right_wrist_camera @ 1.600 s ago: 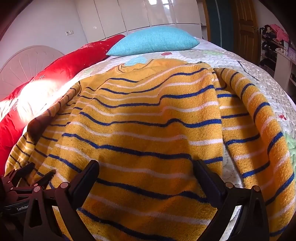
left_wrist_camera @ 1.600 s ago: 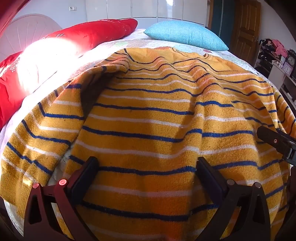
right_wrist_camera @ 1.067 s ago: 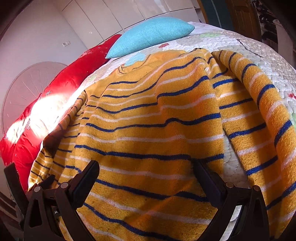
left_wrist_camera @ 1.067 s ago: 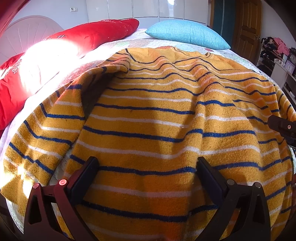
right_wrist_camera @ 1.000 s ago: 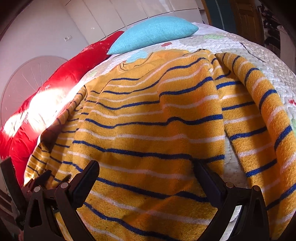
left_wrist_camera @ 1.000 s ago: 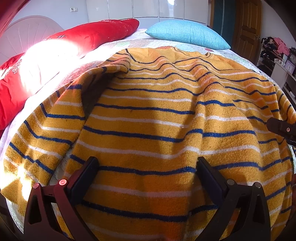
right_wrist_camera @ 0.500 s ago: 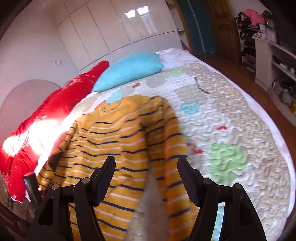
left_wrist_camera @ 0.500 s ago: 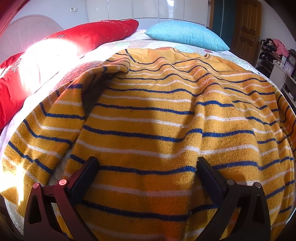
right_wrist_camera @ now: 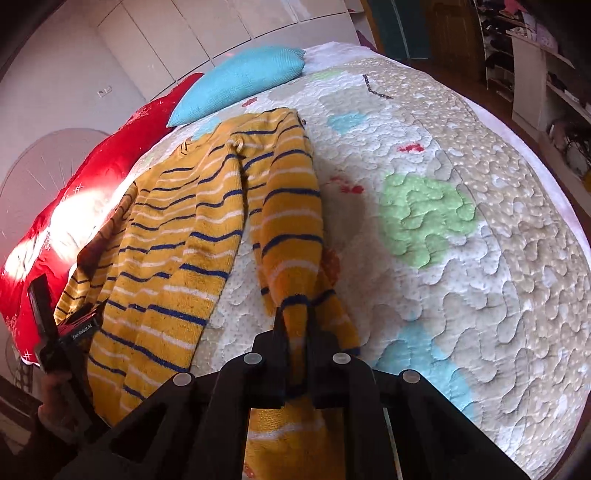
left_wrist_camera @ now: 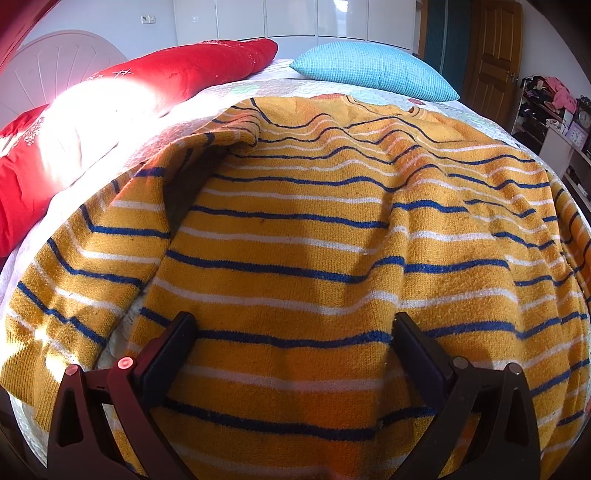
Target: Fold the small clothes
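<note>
Mustard sweater (right_wrist_camera: 173, 236), blue-white stripes, flat on quilt; one sleeve (right_wrist_camera: 291, 236) lifted.

home bedroom. bed (right_wrist_camera: 480, 258) under a patchwork quilt, red pillows (left_wrist_camera: 177, 70) and a blue pillow (left_wrist_camera: 373, 70) by a rounded white headboard (left_wrist_camera: 55, 59). white wardrobe doors (left_wrist_camera: 295, 18), wooden door (left_wrist_camera: 495, 48), cluttered shelves (left_wrist_camera: 554, 107).

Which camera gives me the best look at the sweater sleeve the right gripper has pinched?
The right wrist view: the right gripper is shut on the striped sleeve, which runs up to the shoulder. The left wrist view shows only the sweater body; that sleeve sits cramped at its right edge.
</note>
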### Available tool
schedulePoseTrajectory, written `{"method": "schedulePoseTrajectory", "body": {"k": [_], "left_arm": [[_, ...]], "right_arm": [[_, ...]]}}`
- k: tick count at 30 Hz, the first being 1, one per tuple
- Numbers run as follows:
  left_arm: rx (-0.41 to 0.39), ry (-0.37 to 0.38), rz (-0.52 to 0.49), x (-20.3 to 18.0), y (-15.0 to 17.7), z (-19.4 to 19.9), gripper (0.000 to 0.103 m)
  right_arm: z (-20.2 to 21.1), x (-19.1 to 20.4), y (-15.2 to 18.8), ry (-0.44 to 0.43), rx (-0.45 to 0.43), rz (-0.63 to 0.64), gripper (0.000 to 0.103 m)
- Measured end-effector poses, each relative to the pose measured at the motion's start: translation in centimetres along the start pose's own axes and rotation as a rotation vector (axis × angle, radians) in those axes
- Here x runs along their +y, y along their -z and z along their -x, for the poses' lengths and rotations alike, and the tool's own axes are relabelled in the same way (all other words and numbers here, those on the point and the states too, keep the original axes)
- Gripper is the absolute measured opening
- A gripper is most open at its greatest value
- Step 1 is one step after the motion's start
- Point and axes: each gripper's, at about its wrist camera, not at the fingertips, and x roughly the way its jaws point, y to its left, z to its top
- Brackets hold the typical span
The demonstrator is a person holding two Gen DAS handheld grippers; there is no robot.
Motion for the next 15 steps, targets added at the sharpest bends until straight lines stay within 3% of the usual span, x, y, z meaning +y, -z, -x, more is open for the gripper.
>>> {"method": "schedulePoseTrajectory", "body": {"k": [4, 7, 8, 9, 12, 15], "left_arm": [[0.0, 0.0, 0.0, 0.0, 0.0, 0.0, 0.103], [-0.001, 0.0, 0.0, 0.0, 0.0, 0.0, 0.103], [0.0, 0.0, -0.001, 0.0, 0.0, 0.0, 0.103], [0.0, 0.0, 0.0, 0.0, 0.0, 0.0, 0.103], [0.0, 0.001, 0.0, 0.0, 0.0, 0.0, 0.103], [0.002, 0.022, 0.005, 0.2, -0.1, 0.1, 0.103]], "right_arm": [[3.3, -3.1, -3.4, 0.236, -0.141, -0.028, 0.008], [5.2, -6.6, -5.6, 0.482, -0.246, -0.132, 0.018], [5.6, -7.5, -6.1, 0.497, -0.242, -0.175, 0.026], [6.1, -8.0, -6.2, 0.455, -0.245, -0.209, 0.028], [7.2, -7.2, -5.3, 0.34, -0.284, -0.248, 0.058], [6.4, -4.2, -4.4, 0.303, -0.254, -0.19, 0.058]]}}
